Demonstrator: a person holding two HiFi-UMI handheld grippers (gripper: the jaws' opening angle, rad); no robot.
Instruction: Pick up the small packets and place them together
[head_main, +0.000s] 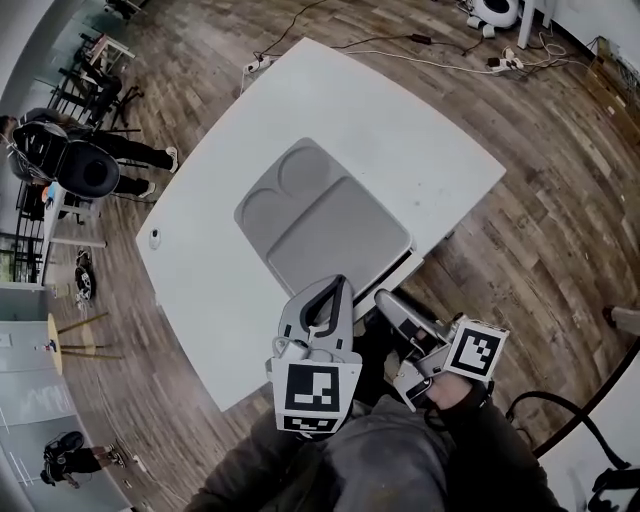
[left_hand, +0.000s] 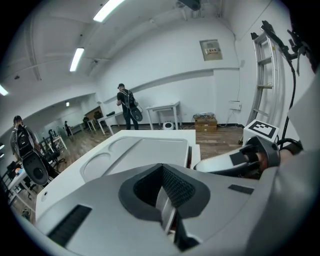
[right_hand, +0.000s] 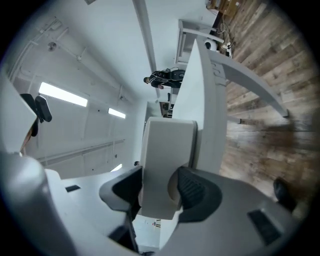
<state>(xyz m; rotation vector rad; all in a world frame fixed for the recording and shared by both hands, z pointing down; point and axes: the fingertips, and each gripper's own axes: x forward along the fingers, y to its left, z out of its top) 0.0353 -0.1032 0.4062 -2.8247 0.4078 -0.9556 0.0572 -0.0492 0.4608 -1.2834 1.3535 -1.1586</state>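
Right claw (right_hand: 161, 193) wide, grey slab (right_hand: 167, 150) between

One white table (head_main: 420, 150) is carrying one grey three-well tray (head_main: 340, 230); two grippers, the left gripper (head_main: 344, 284) and the right gripper (head_main: 384, 298), are hovering; two people (head_main: 45, 145) (head_main: 62, 455) are standing nearby.

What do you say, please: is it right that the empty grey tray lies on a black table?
Not quite: the table is white, not black. The empty grey tray does lie on it, as the head view shows.
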